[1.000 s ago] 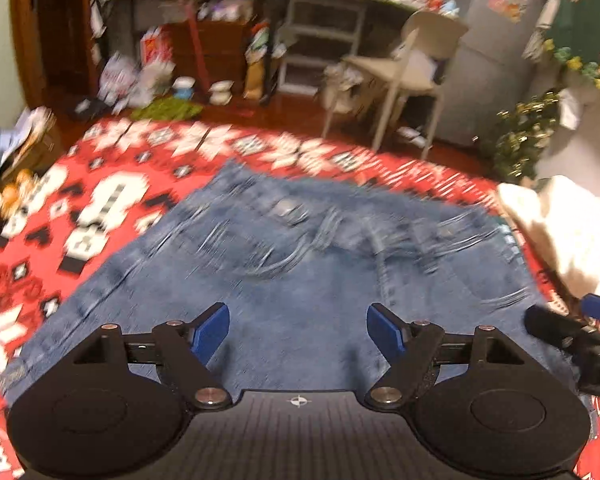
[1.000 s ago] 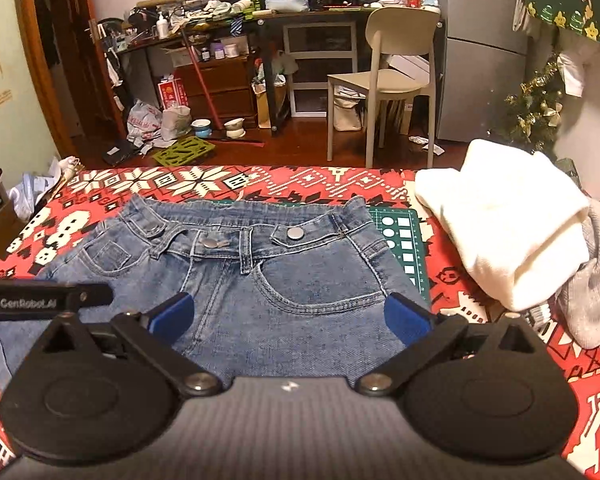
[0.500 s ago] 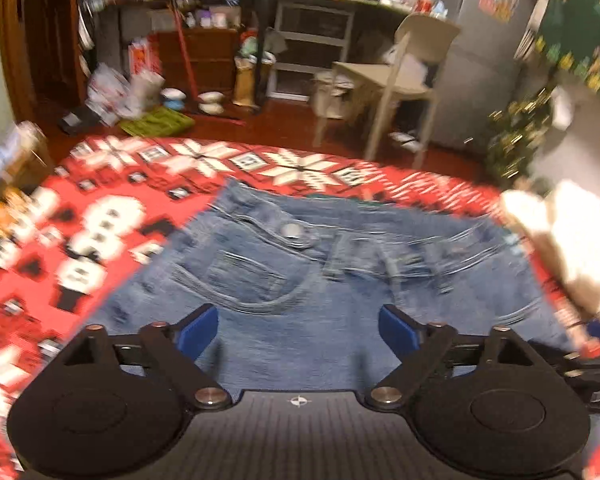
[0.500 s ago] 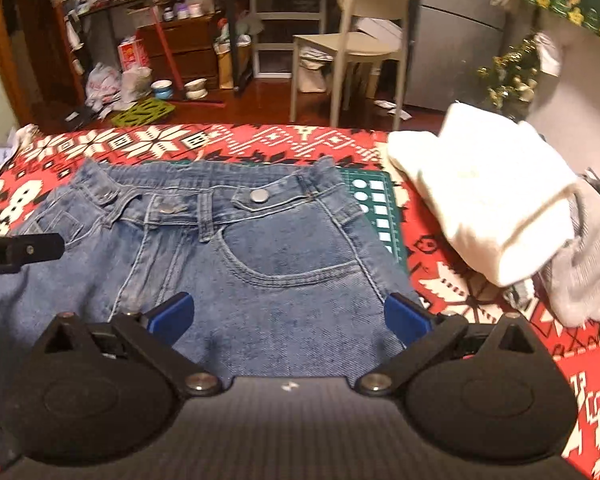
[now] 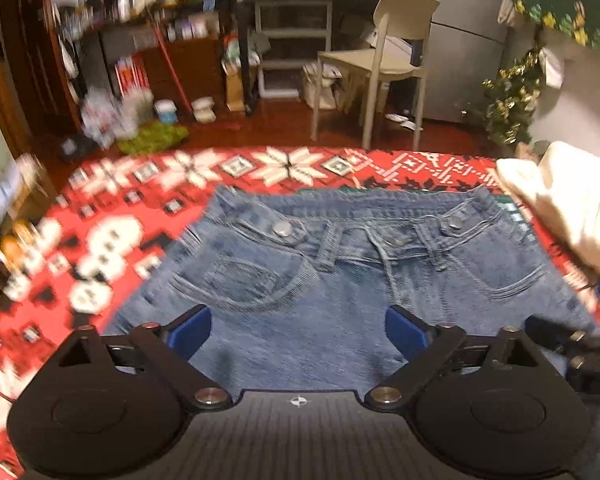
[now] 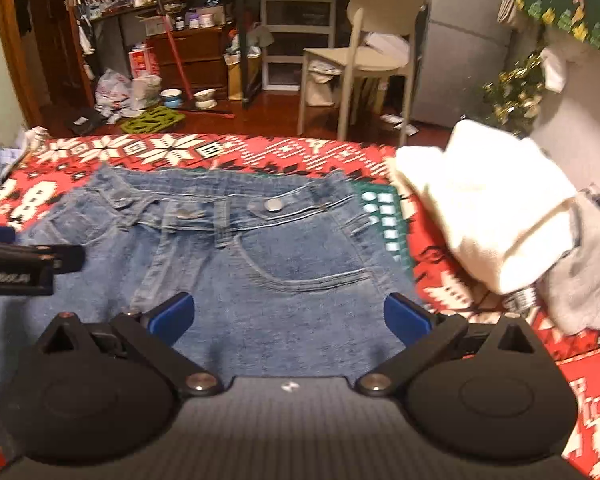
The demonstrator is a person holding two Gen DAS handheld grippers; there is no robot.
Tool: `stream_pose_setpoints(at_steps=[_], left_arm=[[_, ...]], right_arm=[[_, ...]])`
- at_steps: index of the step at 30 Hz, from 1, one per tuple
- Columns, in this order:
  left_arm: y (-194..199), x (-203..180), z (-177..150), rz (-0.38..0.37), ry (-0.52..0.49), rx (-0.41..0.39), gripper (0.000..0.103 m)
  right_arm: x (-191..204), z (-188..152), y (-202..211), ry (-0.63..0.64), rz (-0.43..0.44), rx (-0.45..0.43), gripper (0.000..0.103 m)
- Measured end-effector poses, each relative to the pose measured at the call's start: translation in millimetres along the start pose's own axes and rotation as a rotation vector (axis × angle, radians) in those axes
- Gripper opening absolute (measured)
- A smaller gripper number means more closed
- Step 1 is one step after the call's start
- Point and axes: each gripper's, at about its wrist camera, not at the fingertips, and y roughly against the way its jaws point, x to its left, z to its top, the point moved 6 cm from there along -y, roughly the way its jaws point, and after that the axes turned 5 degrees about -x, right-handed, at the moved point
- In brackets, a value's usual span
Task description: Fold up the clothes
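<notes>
Blue jeans point(image 5: 340, 280) lie flat, waistband away, on a red patterned blanket point(image 5: 112, 240). Left gripper point(image 5: 298, 330) and right gripper point(image 6: 286, 316) hover above, both spread wide, grasping nothing.

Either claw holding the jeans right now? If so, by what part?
Nothing is held. The left claw and right claw both hang open over the jeans, which lie flat on the red patterned cloth, with no denim between the pads.

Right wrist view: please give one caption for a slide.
Open right gripper above flat blue jeans, white folded garment beside them.
</notes>
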Motion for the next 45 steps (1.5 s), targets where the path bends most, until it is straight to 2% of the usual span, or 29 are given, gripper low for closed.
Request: stream_pose_setpoints(at_steps=[1,2,3,4,5,6,8,9,11,14,17,22,25,30,32,33,35,38,40,45], left_arm=[[-3,1,-1,-0.023,0.028,0.022,0.082],[-6,3,-2,-0.045,0.055,0.043,0.073],[-9,4,-4,-0.068,0.083,0.065,0.067],[-11,5,-5,-0.091,0.111,0.086,0.05],[-14,6,-6,-0.114,0.138,0.108,0.036],[-17,7,-7,-0.135,0.163,0.128,0.032],[-21,5,-10,-0.164,0.181,0.152,0.013],[-22,5,-12,-0.174,0.188,0.164,0.008],[-26,4,-14,-0.164,0.181,0.175,0.004],[-35,2,-20,-0.227,0.192,0.234,0.003],[-41,5,-25,-0.263,0.225,0.282,0.003],[-40,12,-24,-0.276,0.259,0.283,0.003],[-40,14,-22,-0.285,0.27,0.277,0.003],[-39,16,-19,-0.308,0.291,0.265,0.003],[-40,16,-19,-0.317,0.298,0.263,0.003],[-41,17,-19,-0.318,0.299,0.263,0.003],[-42,18,-19,-0.314,0.304,0.264,0.003],[-43,22,-17,-0.315,0.323,0.26,0.003],[-43,26,-16,-0.315,0.341,0.256,0.003],[-45,37,-14,-0.295,0.383,0.243,0.003]], right_arm=[[2,1,-1,-0.016,0.027,0.004,0.09],[3,1,-3,-0.029,0.041,0.011,0.076],[4,0,-4,-0.043,0.048,0.026,0.051],[6,0,-6,-0.057,0.055,0.042,0.035],[7,-1,-9,-0.084,0.061,0.068,0.013],[8,-4,-14,-0.112,0.086,0.097,0.009],[14,-7,-22,-0.131,0.146,0.127,0.008],[16,-9,-24,-0.126,0.16,0.132,0.003],[26,-10,-27,-0.098,0.178,0.129,0.002],[35,-14,-34,-0.09,0.218,0.147,0.002],[41,-27,-43,-0.097,0.247,0.214,0.002],[44,-43,-28,-0.072,0.279,0.27,0.002],[51,-49,-17,0.019,0.273,0.283,0.003],[35,-27,-29,-0.029,0.186,0.207,0.005],[20,-23,-39,-0.074,0.141,0.206,0.005],[13,-24,-40,-0.096,0.128,0.216,0.002],[6,-29,-32,-0.104,0.143,0.216,0.002],[9,-38,-19,-0.016,0.133,0.229,0.005],[11,-31,-14,0.002,0.134,0.2,0.008],[10,4,-22,-0.141,0.218,0.044,0.01]])
